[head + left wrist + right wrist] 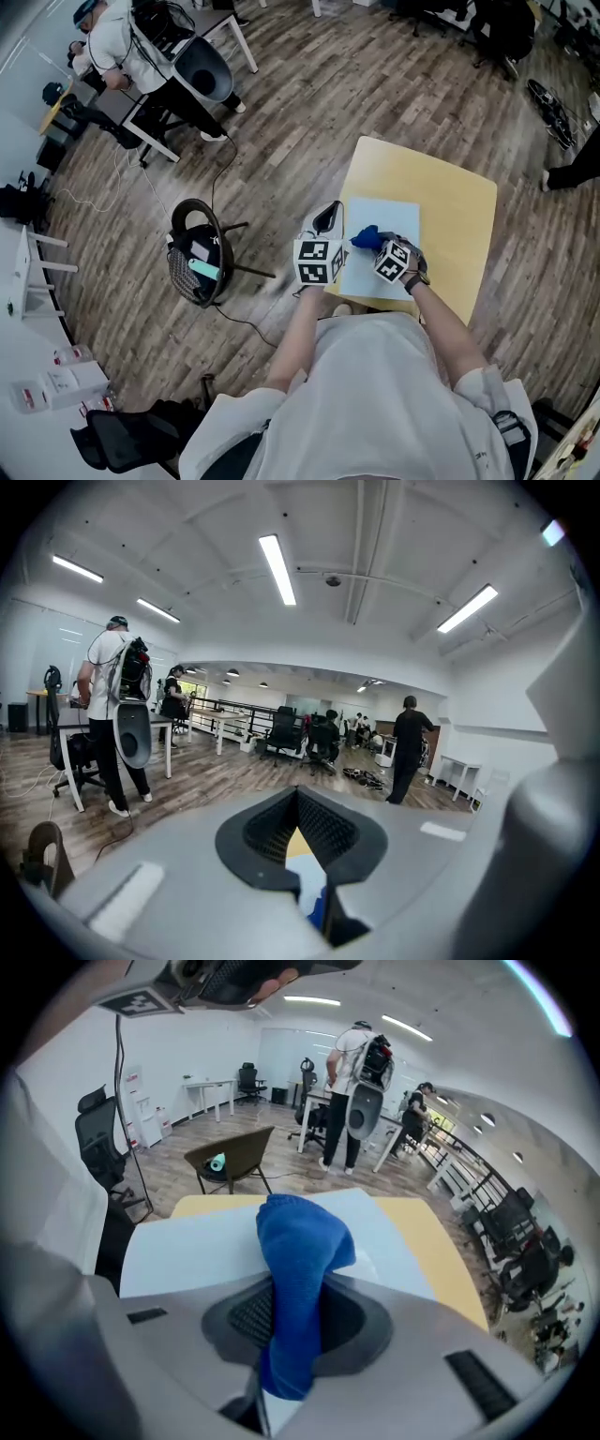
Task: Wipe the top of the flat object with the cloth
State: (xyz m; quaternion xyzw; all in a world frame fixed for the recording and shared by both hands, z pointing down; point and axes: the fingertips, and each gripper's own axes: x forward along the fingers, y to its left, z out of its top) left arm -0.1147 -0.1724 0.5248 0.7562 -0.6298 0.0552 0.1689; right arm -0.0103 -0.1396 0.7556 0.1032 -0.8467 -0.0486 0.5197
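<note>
Person's white shirt (375, 403) fills the bottom of the head view. Beyond it, the right gripper (379, 244) has its fingers pinching the blue cloth (298, 1241), bunched over the pale flat sheet (392, 217) on the yellow desk (459, 220). The left gripper (327, 218) is at the sheet's left edge, its fingers pressed together on nothing.

Your cloth (295, 1241) is deep blue, the flat sheet (394, 220) pale blue, the table (459, 216) yellow (and the floor (309, 103) a streaky grey-brown wood grain).
</note>
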